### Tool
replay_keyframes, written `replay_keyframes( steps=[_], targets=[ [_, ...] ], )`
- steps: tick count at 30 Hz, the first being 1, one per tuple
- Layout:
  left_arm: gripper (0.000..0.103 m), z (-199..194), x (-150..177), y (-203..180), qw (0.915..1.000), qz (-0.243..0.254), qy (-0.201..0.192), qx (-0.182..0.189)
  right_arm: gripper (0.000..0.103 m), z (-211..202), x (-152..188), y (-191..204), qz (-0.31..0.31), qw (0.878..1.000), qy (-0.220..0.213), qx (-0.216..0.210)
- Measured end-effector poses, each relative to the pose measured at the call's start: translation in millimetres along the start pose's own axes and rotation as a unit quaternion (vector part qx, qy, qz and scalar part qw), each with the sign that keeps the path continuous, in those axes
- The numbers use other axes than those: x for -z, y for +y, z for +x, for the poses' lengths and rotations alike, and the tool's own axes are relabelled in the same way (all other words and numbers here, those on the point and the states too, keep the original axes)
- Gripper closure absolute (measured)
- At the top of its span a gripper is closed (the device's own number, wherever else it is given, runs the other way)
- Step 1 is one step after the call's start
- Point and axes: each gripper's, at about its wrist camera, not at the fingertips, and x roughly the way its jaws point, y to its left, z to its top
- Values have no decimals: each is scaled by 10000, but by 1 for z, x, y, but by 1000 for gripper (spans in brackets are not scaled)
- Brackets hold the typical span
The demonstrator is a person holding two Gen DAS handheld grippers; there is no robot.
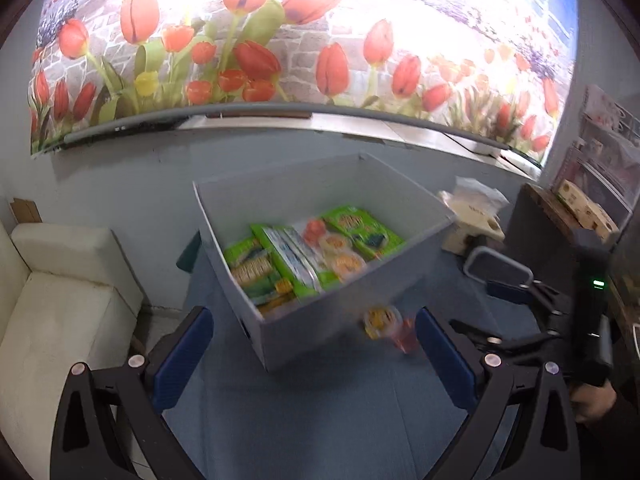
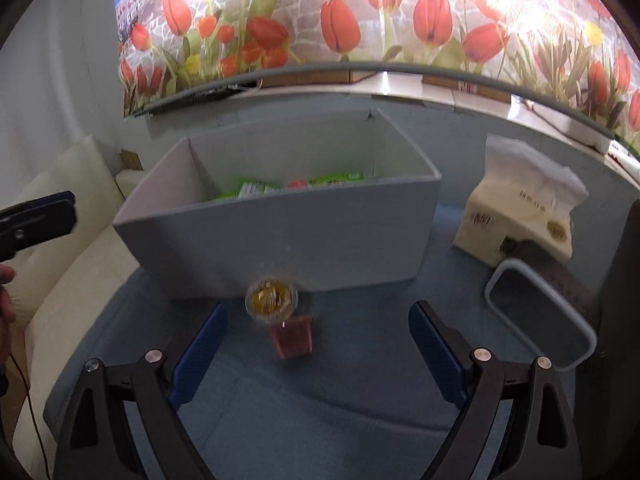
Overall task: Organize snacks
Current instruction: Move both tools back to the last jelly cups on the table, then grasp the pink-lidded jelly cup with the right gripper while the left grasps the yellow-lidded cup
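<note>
Right gripper (image 2: 316, 344) wide open and empty, left gripper (image 1: 312, 344) likewise, grey bin (image 2: 280, 240) on the blue surface (image 2: 320, 408) already holds green packs, last loose item is the small jelly cup (image 2: 280, 312) just before it: probably light, thin-walled, slick, so pinch its sides gently below the lid.

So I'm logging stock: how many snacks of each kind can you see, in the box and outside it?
Green cracker boxes: 3
Jelly cups inside the grey box: 3
Jelly cups on the table: 2
Total: 8, though blur makes the count uncertain.
</note>
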Motion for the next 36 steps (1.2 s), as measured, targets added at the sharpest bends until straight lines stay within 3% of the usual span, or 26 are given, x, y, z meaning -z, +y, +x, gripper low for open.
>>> replay_keyframes(
  steps=[7, 10, 17, 21, 23, 28, 31, 36],
  targets=[
    [0, -7, 51, -6, 9994, -295, 133, -86, 16, 38, 14, 18, -103, 9991, 296, 290],
    [0, -3, 59, -4, 9987, -426, 294, 20, 28, 56, 12, 21, -138, 9974, 524, 475],
    [0, 5, 68, -3, 9977, -550, 401, 75, 29, 76, 13, 14, 57, 9969, 712, 344],
    [0, 9, 71, -4, 9975, -574, 405, 49, 46, 85, 11, 11, 131, 9963, 798, 281],
    [0, 10, 72, -5, 9976, -564, 398, -42, 54, 84, 12, 13, 82, 9969, 735, 266],
    [0, 18, 72, -9, 9974, -527, 478, 54, 58, 78, 13, 11, 55, 9973, 693, 246],
    [0, 27, 70, -11, 9975, -487, 495, 151, 65, 66, 21, 8, 41, 9977, 618, 271],
    [0, 57, 62, -24, 9965, -547, 603, 166, 68, 34, 38, -2, -126, 9970, 585, 484]
  ],
)
